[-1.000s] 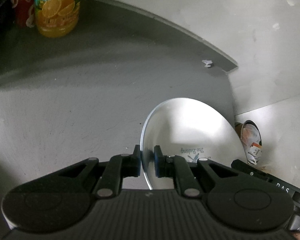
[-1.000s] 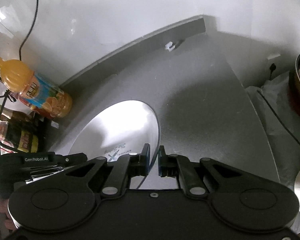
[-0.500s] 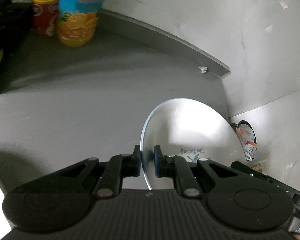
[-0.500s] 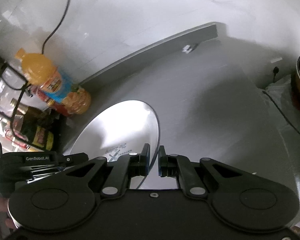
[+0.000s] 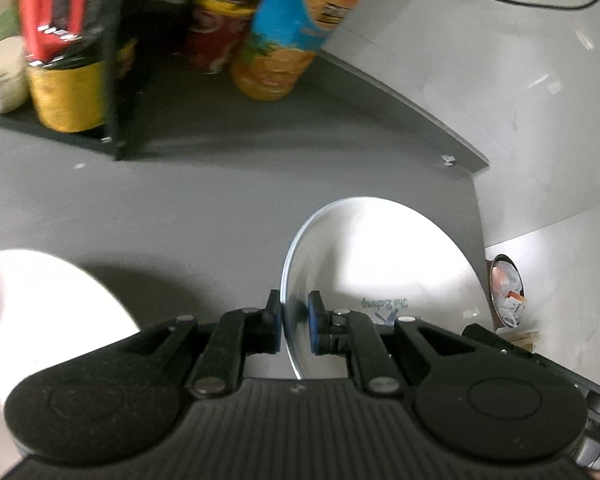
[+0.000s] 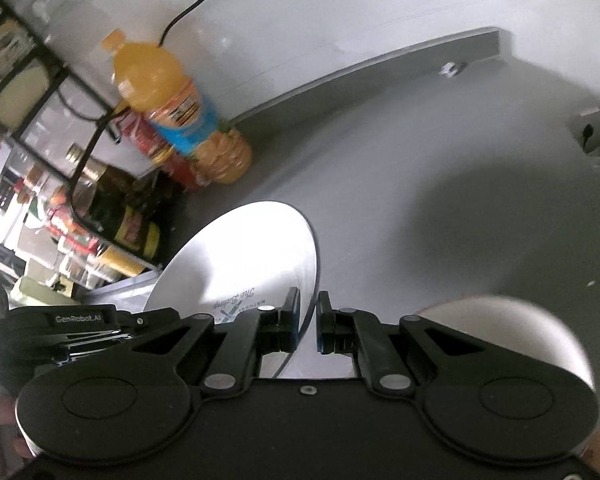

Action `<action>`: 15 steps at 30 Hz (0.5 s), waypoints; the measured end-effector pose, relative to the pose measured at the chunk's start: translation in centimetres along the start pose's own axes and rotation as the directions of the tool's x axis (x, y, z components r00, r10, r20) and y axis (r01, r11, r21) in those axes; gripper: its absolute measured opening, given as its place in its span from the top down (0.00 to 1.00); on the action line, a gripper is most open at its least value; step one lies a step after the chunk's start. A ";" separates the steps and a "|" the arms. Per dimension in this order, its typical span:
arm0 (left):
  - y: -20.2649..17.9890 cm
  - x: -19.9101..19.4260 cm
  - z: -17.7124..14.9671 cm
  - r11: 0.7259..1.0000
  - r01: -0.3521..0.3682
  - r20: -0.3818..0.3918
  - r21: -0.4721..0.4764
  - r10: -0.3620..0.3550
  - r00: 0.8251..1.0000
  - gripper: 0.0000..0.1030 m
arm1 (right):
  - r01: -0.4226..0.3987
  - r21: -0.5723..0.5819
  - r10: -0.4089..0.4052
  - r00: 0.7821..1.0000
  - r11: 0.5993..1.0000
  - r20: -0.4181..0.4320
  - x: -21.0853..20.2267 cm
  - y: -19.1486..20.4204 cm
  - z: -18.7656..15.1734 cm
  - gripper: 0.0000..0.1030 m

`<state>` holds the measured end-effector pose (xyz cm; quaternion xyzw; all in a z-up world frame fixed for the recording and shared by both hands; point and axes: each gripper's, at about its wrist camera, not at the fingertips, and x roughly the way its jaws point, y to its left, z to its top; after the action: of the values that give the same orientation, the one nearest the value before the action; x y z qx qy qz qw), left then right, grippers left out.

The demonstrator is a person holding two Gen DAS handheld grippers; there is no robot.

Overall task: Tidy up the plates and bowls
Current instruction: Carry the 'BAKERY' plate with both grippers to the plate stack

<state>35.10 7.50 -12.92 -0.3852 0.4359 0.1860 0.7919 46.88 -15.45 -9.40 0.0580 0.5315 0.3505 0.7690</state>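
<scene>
A white plate [image 5: 380,272] with a small printed logo hangs tilted above the grey counter [image 5: 220,200], gripped at opposite sides of its rim. My left gripper [image 5: 294,320] is shut on the rim's left side. In the right wrist view the same plate [image 6: 252,256] shows, and my right gripper [image 6: 308,320] is shut on its right side. A second white dish [image 5: 40,312] lies low at the left, and it shows blurred as a white dish [image 6: 500,328] low in the right wrist view.
An orange juice bottle [image 5: 296,32] and a red can [image 5: 220,28] stand at the back by the wall. A black rack [image 5: 112,80] with bottles and jars stands at the left. A black cable [image 6: 196,4] hangs on the wall. A bin [image 5: 506,292] sits beyond the counter's right end.
Both grippers have drawn back and to the left with the plate still held. The rack, bottles and a second white dish have come into view.
</scene>
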 end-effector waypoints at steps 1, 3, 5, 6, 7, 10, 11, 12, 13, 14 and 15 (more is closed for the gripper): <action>0.6 -0.3 -0.1 1.000 -0.001 0.001 -0.003 0.001 1.000 0.89 | -0.002 0.000 0.002 1.000 1.000 -0.002 0.1 0.5 -0.4 0.92; 1.9 -0.9 -0.5 1.000 -0.001 0.001 -0.010 0.001 1.000 0.89 | -0.004 0.000 0.004 1.000 1.000 -0.006 0.2 1.5 -1.2 0.92; 3.1 -1.5 -0.8 1.000 -0.005 0.001 -0.016 0.005 1.000 0.89 | -0.005 0.000 0.005 1.000 1.000 -0.011 0.5 2.4 -2.1 0.92; 3.6 -1.8 -0.9 1.000 -0.006 0.001 -0.018 0.006 1.000 0.89 | -0.006 0.000 0.006 1.000 1.000 -0.014 0.6 2.9 -2.5 0.92; 4.1 -2.1 -1.1 1.000 -0.008 0.001 -0.020 0.008 1.000 0.89 | -0.007 0.001 0.007 1.000 1.000 -0.016 0.7 3.2 -2.9 0.92; 5.8 -2.9 -1.5 1.000 -0.012 0.002 -0.026 0.012 1.000 0.89 | -0.012 0.003 0.012 1.000 1.000 -0.023 1.0 4.4 -4.1 0.92; 6.4 -3.2 -1.6 0.999 -0.014 0.002 -0.029 0.014 1.000 0.89 | -0.014 0.002 0.014 1.000 1.000 -0.025 1.0 4.8 -4.5 0.92; 7.0 -3.5 -1.8 0.999 -0.015 0.002 -0.032 0.015 1.000 0.89 | -0.016 0.002 0.016 1.000 1.000 -0.026 1.2 5.2 -4.9 0.92; 7.5 -3.7 -1.9 0.999 -0.017 0.002 -0.035 0.017 1.000 0.89 | -0.018 0.001 0.018 0.999 1.000 -0.029 1.3 5.7 -5.2 0.92; 8.1 -3.9 -2.0 0.999 -0.018 0.002 -0.037 0.019 1.000 0.89 | -0.018 -0.002 0.018 0.999 1.000 -0.031 1.5 6.2 -5.6 0.92; 8.7 -4.1 -2.2 0.999 -0.020 0.001 -0.040 0.020 1.000 0.89 | -0.018 -0.003 0.018 0.999 1.000 -0.034 1.6 6.6 -5.9 0.92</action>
<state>26.19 11.48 -14.08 -0.3966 0.4351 0.2028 0.7824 38.99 -11.21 -10.13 0.0555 0.5431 0.3593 0.7569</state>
